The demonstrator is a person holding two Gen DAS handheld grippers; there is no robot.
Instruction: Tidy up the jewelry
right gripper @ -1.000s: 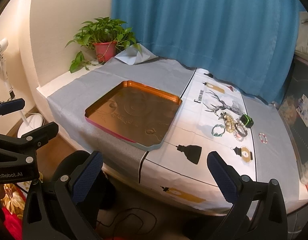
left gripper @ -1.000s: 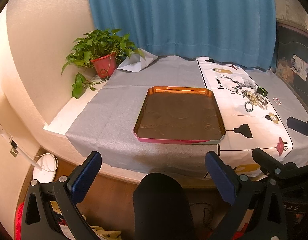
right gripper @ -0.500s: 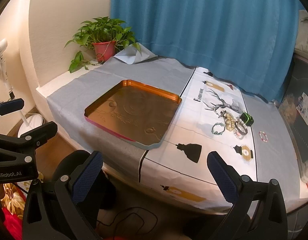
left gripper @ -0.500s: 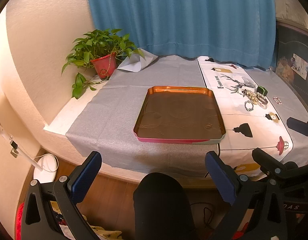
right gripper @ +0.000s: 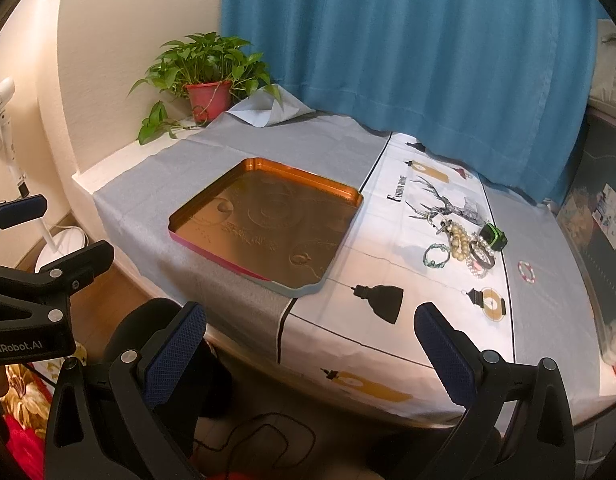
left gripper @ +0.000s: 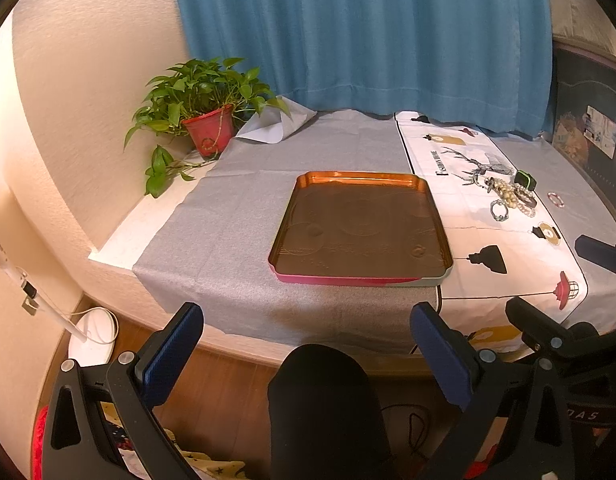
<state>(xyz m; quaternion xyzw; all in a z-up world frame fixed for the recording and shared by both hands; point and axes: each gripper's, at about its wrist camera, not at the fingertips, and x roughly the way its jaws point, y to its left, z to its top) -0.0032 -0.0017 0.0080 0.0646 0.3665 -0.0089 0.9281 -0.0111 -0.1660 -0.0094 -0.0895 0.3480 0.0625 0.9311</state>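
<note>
Hardly anything has moved; both grippers' fingers (left gripper: pixel 172 350) (right gripper: pixel 444 354) gape empty, jewelry (right gripper: pixel 462 246) seemingly untouched.

Both grippers open, held side by side, nothing grasped.

The left gripper (left gripper: pixel 306 346) has its two blue-padded fingers (left gripper: pixel 173 354) spread wide apart, with nothing between the pads. The right gripper (right gripper: pixel 310 350) is in the same state, with its fingers (right gripper: pixel 175 356) fully parted and holding nothing. Each gripper appears in the other's view: the right gripper at the right edge of the left wrist view, the left gripper at the left edge of the right wrist view. They do not touch. A dark-clad knee (left gripper: pixel 328 404) sits below the left gripper.
</note>
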